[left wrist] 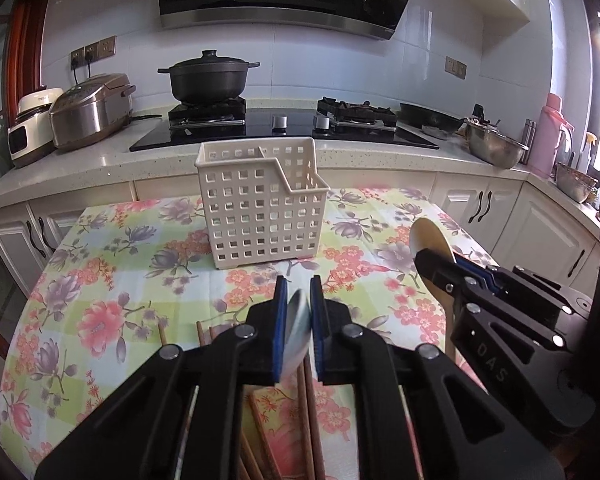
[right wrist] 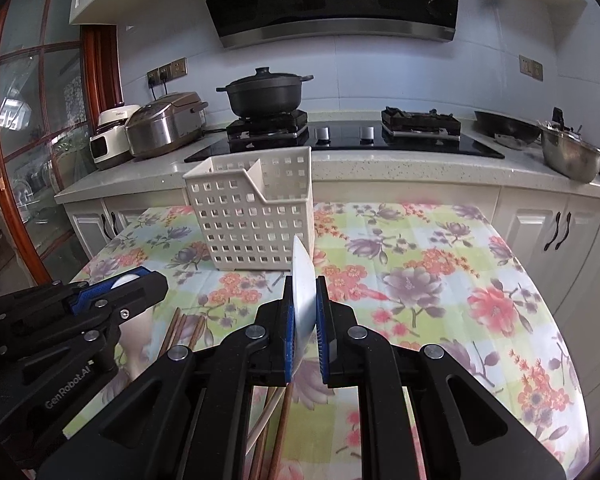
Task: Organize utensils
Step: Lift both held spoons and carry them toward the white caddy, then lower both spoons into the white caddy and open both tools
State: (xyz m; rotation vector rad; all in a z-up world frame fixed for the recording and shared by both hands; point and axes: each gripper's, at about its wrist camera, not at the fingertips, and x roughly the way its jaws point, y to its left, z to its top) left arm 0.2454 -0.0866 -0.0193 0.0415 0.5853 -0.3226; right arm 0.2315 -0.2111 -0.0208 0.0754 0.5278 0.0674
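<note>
A: Left wrist view. The left gripper (left wrist: pixel 299 308), bottom centre, has its jaws clamped on a white spoon (left wrist: pixel 296 330). It is pinched edge-on, presumably so it drops cleanly into the white basket (left wrist: pixel 260 204) standing upright at frame centre on the floral tablecloth (left wrist: pixel 100 280).

B: Orientation?

A: Long axis runs up the frame toward the basket. At right, the right gripper (left wrist: pixel 440 258) is closed on a wooden spoon (left wrist: pixel 430 240), bowl pointing upper left.

B: Right wrist view?

A: The right gripper (right wrist: pixel 304 312), bottom centre, grips that spoon (right wrist: pixel 303 280) edge-on; it reads pale here, tip aimed at the basket (right wrist: pixel 252 208) above it. Left gripper (right wrist: pixel 120 288) at lower left, closed on its spoon. Chopsticks (right wrist: pixel 184 328) lie on the cloth beneath, not yet collected.
</note>
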